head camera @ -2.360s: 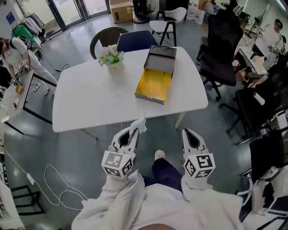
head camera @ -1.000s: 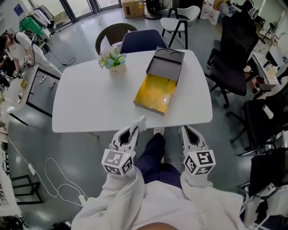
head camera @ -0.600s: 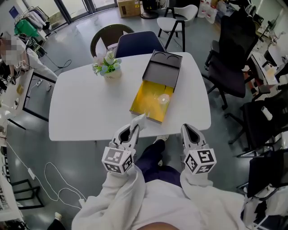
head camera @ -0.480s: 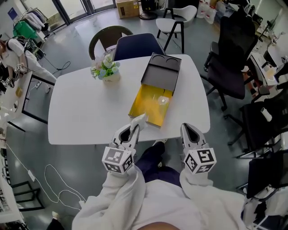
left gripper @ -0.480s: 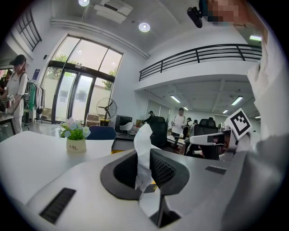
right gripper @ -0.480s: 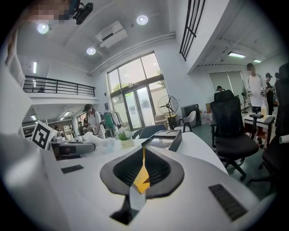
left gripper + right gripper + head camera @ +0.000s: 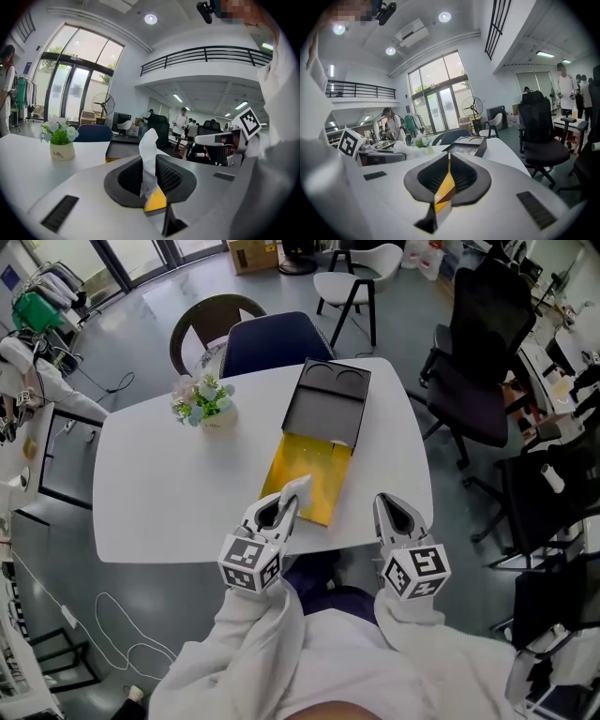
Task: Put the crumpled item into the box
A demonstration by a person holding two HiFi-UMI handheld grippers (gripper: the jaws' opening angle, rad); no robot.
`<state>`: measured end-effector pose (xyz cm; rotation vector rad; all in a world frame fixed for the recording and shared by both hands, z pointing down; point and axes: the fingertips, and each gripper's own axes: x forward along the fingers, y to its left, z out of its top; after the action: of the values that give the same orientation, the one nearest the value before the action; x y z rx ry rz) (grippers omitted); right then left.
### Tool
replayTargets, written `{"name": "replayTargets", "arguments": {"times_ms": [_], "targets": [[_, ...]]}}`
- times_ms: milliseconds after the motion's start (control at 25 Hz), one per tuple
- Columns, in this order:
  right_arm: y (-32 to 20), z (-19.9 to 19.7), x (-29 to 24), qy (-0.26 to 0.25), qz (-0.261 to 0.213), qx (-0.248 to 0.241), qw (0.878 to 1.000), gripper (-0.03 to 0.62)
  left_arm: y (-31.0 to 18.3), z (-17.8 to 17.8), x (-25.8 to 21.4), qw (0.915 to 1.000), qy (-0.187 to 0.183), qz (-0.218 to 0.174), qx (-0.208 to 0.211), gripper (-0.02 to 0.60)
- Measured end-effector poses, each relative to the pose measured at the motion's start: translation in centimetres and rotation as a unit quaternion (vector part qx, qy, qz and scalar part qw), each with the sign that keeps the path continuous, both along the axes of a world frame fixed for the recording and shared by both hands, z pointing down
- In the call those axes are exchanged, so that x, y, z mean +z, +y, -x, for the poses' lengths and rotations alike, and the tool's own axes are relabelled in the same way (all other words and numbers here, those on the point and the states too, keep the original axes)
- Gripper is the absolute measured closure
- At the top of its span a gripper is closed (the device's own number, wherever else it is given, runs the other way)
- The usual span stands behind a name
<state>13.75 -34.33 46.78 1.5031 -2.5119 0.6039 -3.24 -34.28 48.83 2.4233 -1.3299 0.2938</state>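
A crumpled white tissue (image 7: 296, 488) sticks up from my left gripper (image 7: 284, 503), which is shut on it; in the left gripper view the tissue (image 7: 149, 157) stands upright between the closed jaws. The box (image 7: 307, 481) lies open on the white table (image 7: 159, 493), its yellow-lined tray nearest me and its black lid (image 7: 328, 407) folded back beyond. The tissue hangs at the tray's near edge. My right gripper (image 7: 385, 505) is shut with nothing in it, to the right of the tray's near corner. The box (image 7: 465, 142) also shows ahead of the right gripper (image 7: 448, 169).
A small pot of flowers (image 7: 203, 403) stands on the table's left half. Two chairs (image 7: 267, 334) sit at the far side and black office chairs (image 7: 473, 352) stand to the right. A cable (image 7: 103, 615) lies on the floor at the left.
The table and box have come closer under me. Both grippers, before short of the table's near edge, now reach over it, and the tissue has arrived at the tray's near end.
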Motion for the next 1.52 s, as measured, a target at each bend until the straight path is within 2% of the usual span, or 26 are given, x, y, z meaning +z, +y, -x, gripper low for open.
{"name": "replayTargets", "arguments": {"times_ms": [320,560,720,1000,1280,1400,1520], "targets": [[-2.7,-0.4,-0.1,0.011,0.013,0.002,1.000,0.559,-3.7,-1.1,4.1,0.9957,0.001,0.086,0.035,0.522],[-4.6,-0.7,0.2,0.019,0.022,0.008,1.000,0.559,-5.8,-2.2,7.9,0.9823,0.025,0.177,0.055,0.522],[-5.6,-0.8,0.6,0.023,0.030,0.013,0.999,0.559,-6.9,-2.7,9.9,0.9726,0.038,0.219,0.068,0.521],[-7.3,-1.4,1.6,0.029,0.044,0.024,0.998,0.559,-8.5,-3.5,12.6,0.9602,0.043,0.262,0.087,0.520],[-8.7,-1.4,2.5,0.034,0.057,0.026,0.997,0.559,-9.0,-4.1,14.7,0.9388,0.076,0.320,0.102,0.520],[-9.1,-1.3,3.0,0.036,0.063,0.026,0.997,0.559,-9.2,-3.6,15.5,0.9380,0.062,0.327,0.096,0.515],[-9.4,-1.2,3.5,0.038,0.067,0.024,0.997,0.559,-9.3,-3.0,16.7,0.9416,0.022,0.324,0.089,0.515]]}}
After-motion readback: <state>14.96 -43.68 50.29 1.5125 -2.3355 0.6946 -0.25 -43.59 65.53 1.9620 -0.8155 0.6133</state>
